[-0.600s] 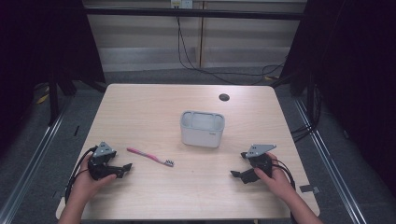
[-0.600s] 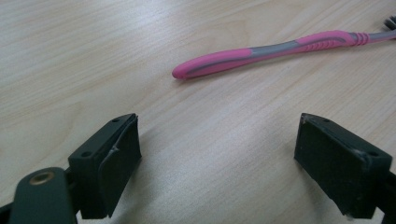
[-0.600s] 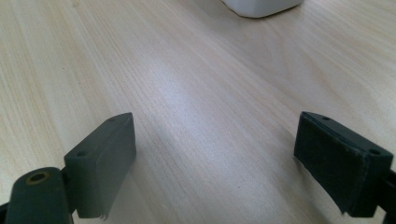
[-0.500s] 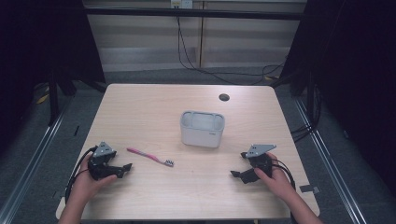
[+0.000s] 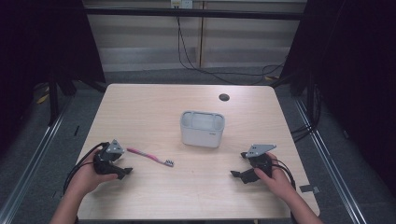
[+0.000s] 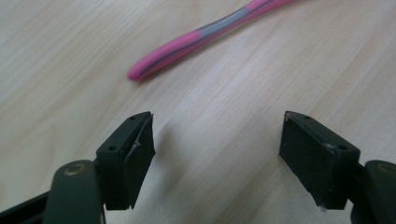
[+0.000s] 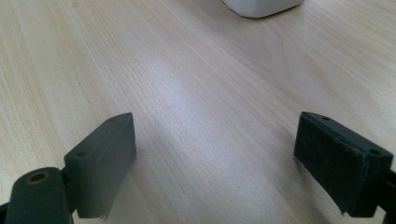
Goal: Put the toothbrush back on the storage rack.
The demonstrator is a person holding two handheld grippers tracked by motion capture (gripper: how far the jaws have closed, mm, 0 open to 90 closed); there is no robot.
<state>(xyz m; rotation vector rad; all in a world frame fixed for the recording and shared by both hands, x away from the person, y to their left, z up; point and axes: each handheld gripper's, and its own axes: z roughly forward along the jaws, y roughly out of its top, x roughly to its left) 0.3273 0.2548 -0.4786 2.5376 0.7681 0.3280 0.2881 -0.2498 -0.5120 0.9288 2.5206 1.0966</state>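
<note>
My left gripper (image 5: 125, 171) sits lower left, jaws spread and empty; the pink toothbrush (image 5: 150, 157) lies just beyond, left of centre. I'd straddle the handle squarely before pinching. My right gripper (image 5: 237, 174) rests spread, empty.

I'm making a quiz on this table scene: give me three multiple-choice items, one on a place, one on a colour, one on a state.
1. Where does the toothbrush lie?
A. in the holder
B. on the table, nearest the left gripper
C. in the right gripper

2. What colour is its handle?
A. pink
B. green
C. yellow

3. How do the left gripper's jaws stand?
A. shut on the toothbrush
B. shut, empty
C. open, empty

Key: B, it lies flat beside the left gripper, apart from the white holder; A, pink with a grey stripe; C, bare table shows between the jaws.
</note>
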